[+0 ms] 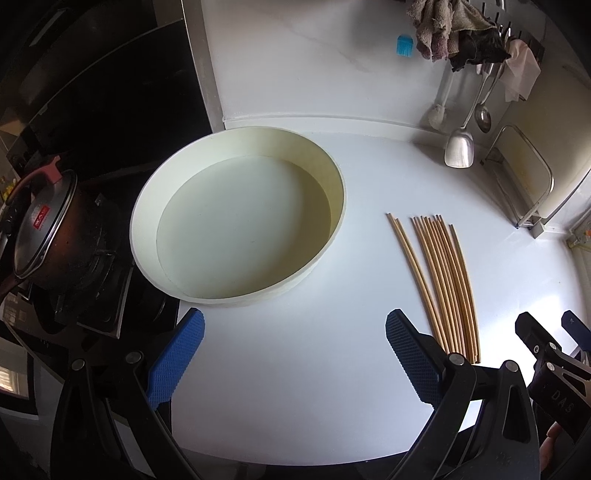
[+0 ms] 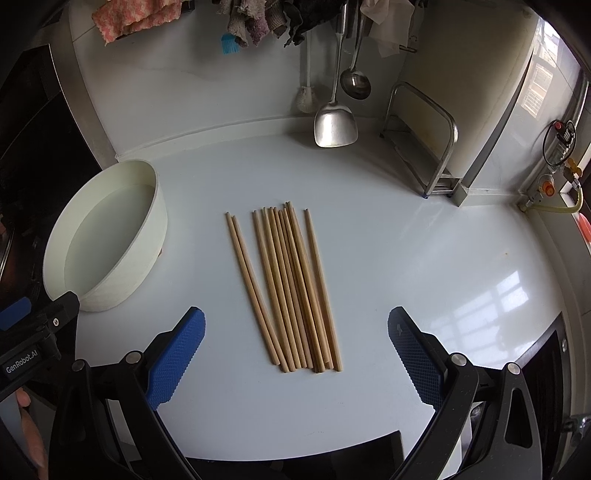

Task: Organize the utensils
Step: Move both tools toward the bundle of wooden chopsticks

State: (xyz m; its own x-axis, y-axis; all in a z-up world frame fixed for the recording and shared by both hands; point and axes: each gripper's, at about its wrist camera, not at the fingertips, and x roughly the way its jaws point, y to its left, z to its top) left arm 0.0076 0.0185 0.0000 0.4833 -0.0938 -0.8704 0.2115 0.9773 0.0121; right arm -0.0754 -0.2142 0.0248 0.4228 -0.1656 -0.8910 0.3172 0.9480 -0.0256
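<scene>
Two grippers open, chopsticks loose on counter

Both grippers hover above the white countertop [image 2: 406,258] with fingers spread wide and nothing between them. Left gripper [image 1: 293,354] sits in front of the round cream basin [image 1: 236,221], which looks empty. Right gripper [image 2: 295,354] faces the wooden chopsticks [image 2: 288,291], with its blue pads [image 2: 177,354] apart on either side of their near ends, not touching. Chopsticks lie flat, roughly parallel, in a loose bunch just right of the basin; two lie slightly apart on the left. At the back wall hang a metal spatula [image 2: 334,125], ladle [image 2: 354,85] and rags [image 2: 243,22]. Dark pot [image 1: 44,229] on the stove left of the basin.
</scene>
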